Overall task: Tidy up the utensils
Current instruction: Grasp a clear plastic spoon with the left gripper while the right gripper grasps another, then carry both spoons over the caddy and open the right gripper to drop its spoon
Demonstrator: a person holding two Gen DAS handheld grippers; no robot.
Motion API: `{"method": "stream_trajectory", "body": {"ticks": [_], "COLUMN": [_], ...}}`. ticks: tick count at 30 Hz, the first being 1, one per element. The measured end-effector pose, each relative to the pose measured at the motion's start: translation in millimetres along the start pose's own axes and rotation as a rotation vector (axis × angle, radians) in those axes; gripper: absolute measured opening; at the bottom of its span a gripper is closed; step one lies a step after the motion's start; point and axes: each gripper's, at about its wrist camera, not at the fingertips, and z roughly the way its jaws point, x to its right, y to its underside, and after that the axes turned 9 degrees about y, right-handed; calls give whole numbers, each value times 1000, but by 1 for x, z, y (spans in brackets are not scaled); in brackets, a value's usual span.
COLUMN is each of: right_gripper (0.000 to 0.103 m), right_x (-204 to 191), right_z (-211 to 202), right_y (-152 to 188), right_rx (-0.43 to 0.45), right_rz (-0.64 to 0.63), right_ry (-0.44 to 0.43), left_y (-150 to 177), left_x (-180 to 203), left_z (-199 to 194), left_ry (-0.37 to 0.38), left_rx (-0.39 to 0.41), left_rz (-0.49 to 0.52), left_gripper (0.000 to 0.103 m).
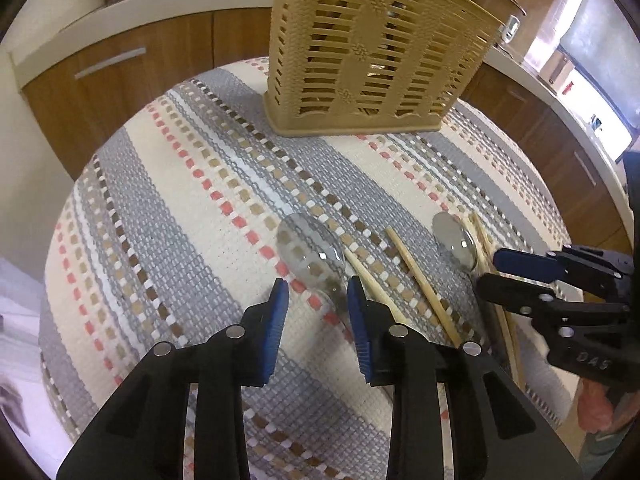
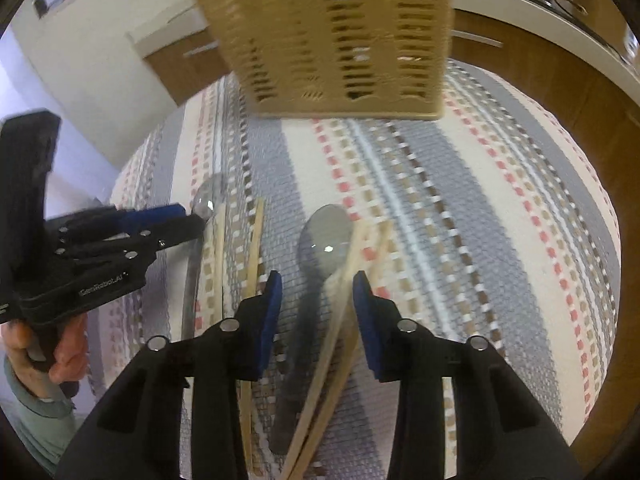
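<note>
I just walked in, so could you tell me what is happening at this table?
A person is sorting utensils with two handheld grippers. The left gripper is open over one spoon; the right gripper is open over another spoon and chopsticks. Everything lies on the striped cloth; the basket waits behind.
</note>
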Motion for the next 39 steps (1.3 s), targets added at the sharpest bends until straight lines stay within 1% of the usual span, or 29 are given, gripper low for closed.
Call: {"method": "stream_trajectory", "body": {"ticks": [3,5,6,7,9,11,13,16,17,18,21,23,24,25,28,32,36,39], "right_gripper": [31,31,31,31,31,31,31,31,29,29,28,28,28,28,28,28,28,27], "right_x": [-8,-14,-17,-19,-22,-22,-22,-22,-22,-22,-27,-25,-24,-23,-21,-18,-15,-8], "right_z": [8,10,11,12,14,14,15,18,18,18,13,4,-1,-7,-23,-43,-64,-80], "right_y": [-4,-9,-12,-15,-19,-21,-23,-27,-29,-29,-26,-25,-25,-25,-23,-19,-9,-1], "right_rx": [-5,-5,-5,-7,-9,-10,-11,-9,-8,-6,38,73,86,103,160,235,312,358], "right_rz": [-30,-48,-58,-64,-74,-77,-79,-80,-80,-88,-111,-114,-110,-105,-104,-90,-67,-38], "right_ry": [48,74,87,87,91,95,92,87,89,95,113,103,99,95,81,77,73,48], "left_y": [0,-4,-7,-10,-18,-25,-31,-40,-41,-43,-42,-41,-40,-38,-38,-35,-33,-31], "left_x": [5,8,9,8,5,2,3,10,12,14,15,12,8,6,2,7,17,25], "left_z": [3,7,9,11,12,14,18,26,29,31,30,25,20,16,1,-34,-59,-79], "left_ry": [-37,-76,-93,-99,-80,-47,-46,-83,-101,-128,-123,-50,12,26,38,105,103,118], "left_rx": [8,15,15,16,13,-6,-21,-36,-36,-32,-15,12,29,44,98,207,300,359], "left_rz": [19,42,51,50,37,31,49,76,82,95,104,91,71,59,58,78,117,134], "left_gripper": [30,33,33,33,33,39,40,40,35,35,33,33,33,33,33,31,30,28]}}
